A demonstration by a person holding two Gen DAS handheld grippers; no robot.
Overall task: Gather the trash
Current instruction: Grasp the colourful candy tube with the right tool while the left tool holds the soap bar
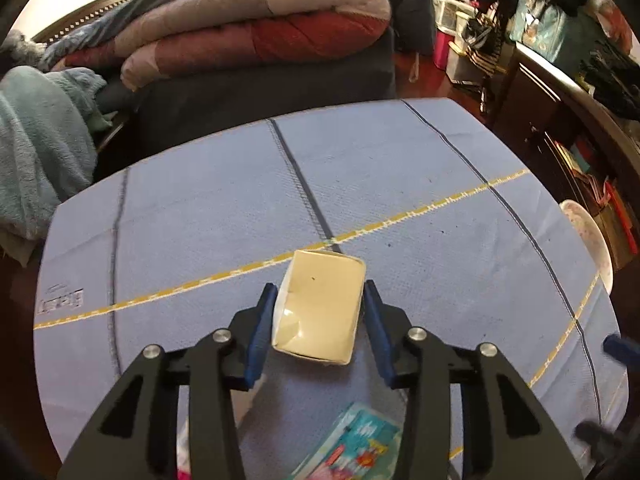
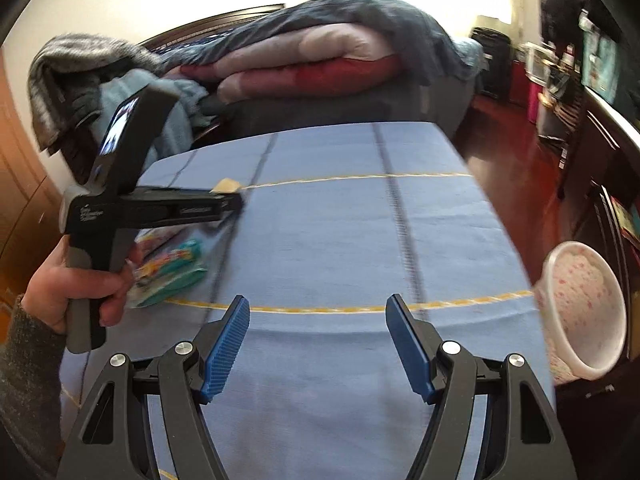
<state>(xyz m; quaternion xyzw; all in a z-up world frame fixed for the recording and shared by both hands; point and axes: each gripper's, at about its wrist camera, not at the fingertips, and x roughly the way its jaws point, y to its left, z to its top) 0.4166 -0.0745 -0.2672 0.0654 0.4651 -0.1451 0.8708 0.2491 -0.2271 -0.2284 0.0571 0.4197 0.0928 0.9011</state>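
A small cream carton lies on the blue cloth of the table. My left gripper is shut on it, one blue pad against each side, and its left side looks dented. In the right wrist view the carton peeks out past the left gripper's tip, held by a person's hand. A colourful wrapper lies just under that gripper, also seen as the wrapper at the left. My right gripper stands open over bare cloth, nothing between its fingers.
A white bin with a pink-speckled liner stands off the table's right edge, seen too as the bin. A bed piled with folded quilts lies beyond the far edge. Dark shelves line the right side.
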